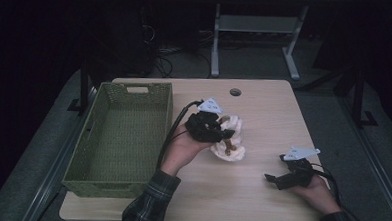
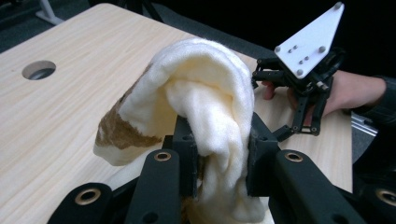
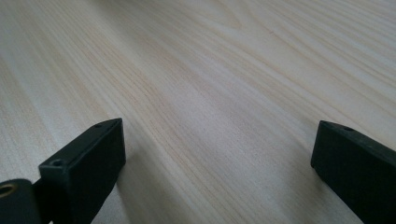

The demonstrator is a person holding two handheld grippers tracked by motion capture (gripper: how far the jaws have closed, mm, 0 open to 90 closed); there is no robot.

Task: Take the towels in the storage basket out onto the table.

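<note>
One cream cloth [image 2: 205, 93] with brown patches is in play, bunched up mid-tabletop [image 1: 264, 108], just right of the green basket [image 1: 120, 137]. Left gripper [image 1: 214, 133] is clamped on a thick fold of it; in the left gripper view the jaws pinch the fabric from both sides and the rest arches up and over in front. Some of it seems to rest on the wood, can't tell how much is lifted.

Handling guess: light, soft, fully limp. It will sag and trail off the grip, won't slip much since fleecy pile bites well. Nothing fragile. Best hold is a gathered fold like this one, not a single edge, so less hangs down to snag the basket rim.

Right gripper [image 1: 281, 178] sits low near the tabletop's right front, well apart from the cloth. Jaws wide open, nothing between them but bare wood grain in the right gripper view.

Basket looks empty, likely the drop target.
</note>
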